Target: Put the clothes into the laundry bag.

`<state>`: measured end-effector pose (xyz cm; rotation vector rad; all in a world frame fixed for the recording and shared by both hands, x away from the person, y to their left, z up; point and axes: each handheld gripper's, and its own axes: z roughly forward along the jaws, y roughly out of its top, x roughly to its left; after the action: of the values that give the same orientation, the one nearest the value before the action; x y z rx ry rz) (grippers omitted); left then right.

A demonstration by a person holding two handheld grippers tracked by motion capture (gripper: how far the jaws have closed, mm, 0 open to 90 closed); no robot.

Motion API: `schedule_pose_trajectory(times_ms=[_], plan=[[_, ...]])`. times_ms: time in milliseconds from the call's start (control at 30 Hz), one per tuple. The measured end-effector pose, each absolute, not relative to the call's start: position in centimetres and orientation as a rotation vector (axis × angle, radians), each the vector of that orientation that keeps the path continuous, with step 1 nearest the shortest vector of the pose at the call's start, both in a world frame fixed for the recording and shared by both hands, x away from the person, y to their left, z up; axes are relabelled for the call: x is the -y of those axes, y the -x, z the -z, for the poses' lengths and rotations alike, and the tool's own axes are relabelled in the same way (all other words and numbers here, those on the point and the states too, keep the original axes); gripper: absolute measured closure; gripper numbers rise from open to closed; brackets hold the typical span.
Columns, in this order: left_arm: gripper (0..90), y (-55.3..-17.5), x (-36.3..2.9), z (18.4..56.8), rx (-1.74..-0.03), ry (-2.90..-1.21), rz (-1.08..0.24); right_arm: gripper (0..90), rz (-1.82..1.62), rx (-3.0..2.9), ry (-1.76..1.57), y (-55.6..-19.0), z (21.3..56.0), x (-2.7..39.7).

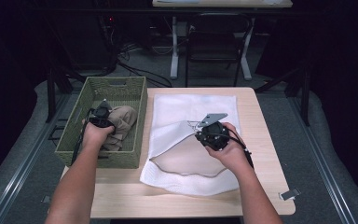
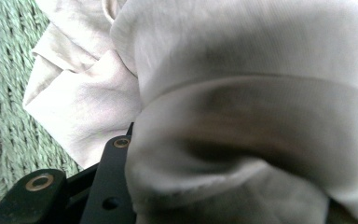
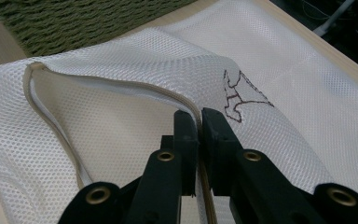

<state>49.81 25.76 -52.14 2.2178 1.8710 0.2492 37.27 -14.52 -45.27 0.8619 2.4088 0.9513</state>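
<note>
On the desk (image 1: pixel 121 196), our right claw (image 3: pixel 199 116) pinches the mesh bag's (image 1: pixel 191 179) rim open; beside the bag, our left claw (image 1: pixel 103 115) grips the beige garment (image 2: pixel 242 121) for loading.

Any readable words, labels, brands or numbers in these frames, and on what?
None can be read.
White mesh bag: a dark stitched mark, an outline figure, not legible as letters.
Green woven basket and beige garment: no label or print visible.
</note>
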Motion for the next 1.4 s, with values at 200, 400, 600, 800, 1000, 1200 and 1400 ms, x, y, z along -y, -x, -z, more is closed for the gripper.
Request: schedule_pose_trajectory(times_ms=[200, 400, 600, 800, 1000, 1200, 1400], plan=[[62.9, -49.7, -25.8, 51.8, -1.852, -2.212, -0.263, 83.5, -0.951, -2.414, -0.863, -37.3, 45.5, 14.5], [64.2, -49.5, -25.6, 51.1, -1.82, -2.209, -0.293, 83.6, -0.95, -2.416, -0.86, -37.4, 45.5, 14.5], [64.9, -49.5, -24.9, 50.3, -1.77, -2.228, -0.301, 83.9, -0.949, -2.419, -0.866, -37.5, 45.7, 14.5], [64.9, -49.6, -24.2, 49.2, -1.738, -2.253, -0.304, 84.3, -0.949, -2.415, -0.867, -37.4, 45.6, 14.6], [64.9, -49.5, -24.0, 48.2, -1.714, -2.247, -0.303, 84.6, -0.956, -2.409, -0.865, -37.4, 45.5, 14.7], [64.9, -49.1, -23.6, 47.0, -1.679, -2.271, -0.326, 84.7, -0.958, -2.407, -0.864, -37.4, 45.4, 14.8], [64.9, -48.9, -23.5, 45.6, -1.655, -2.29, -0.362, 84.7, -0.957, -2.405, -0.861, -37.4, 45.4, 14.8]])
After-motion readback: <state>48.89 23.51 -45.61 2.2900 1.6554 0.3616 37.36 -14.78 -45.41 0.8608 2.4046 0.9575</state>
